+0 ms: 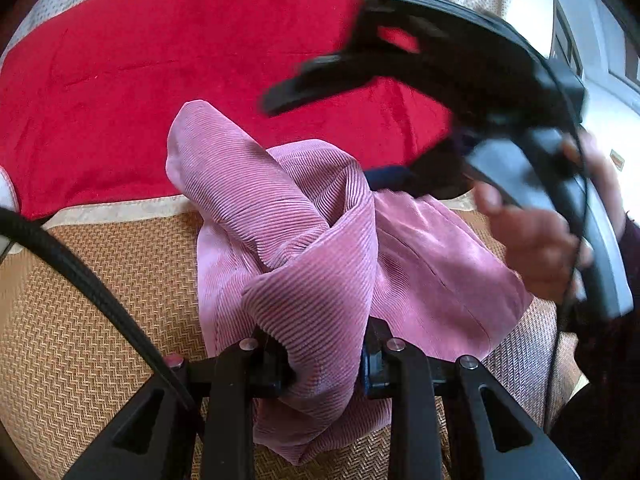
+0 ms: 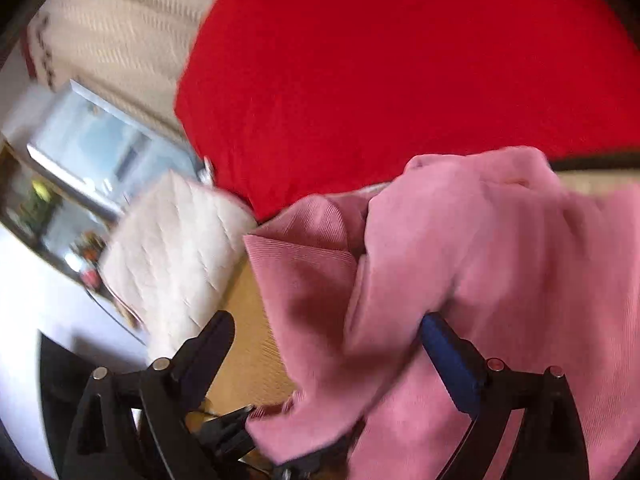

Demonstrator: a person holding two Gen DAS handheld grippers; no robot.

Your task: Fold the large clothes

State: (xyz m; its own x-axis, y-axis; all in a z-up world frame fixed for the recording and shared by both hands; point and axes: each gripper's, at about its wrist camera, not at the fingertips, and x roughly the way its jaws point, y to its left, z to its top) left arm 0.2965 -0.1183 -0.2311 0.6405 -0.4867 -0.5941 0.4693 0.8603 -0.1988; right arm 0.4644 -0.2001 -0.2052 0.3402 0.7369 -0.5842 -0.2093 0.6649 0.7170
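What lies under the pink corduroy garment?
The pink corduroy garment lies bunched on a woven mat, with a red blanket behind. Whatever is directly beneath its folds is covered. The left tongs pinch one bunch.

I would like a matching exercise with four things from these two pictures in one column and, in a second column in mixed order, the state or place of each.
Column 1
1. left gripper
2. right gripper
3. red blanket
4. woven mat

Column 2
A. lies under the pink garment
B. jaws wide apart, clamping nothing
C. spread flat beyond the garment
D. closed on a bunched fold of pink cloth

Pairs: 1-D, 2-B, 3-C, 4-A
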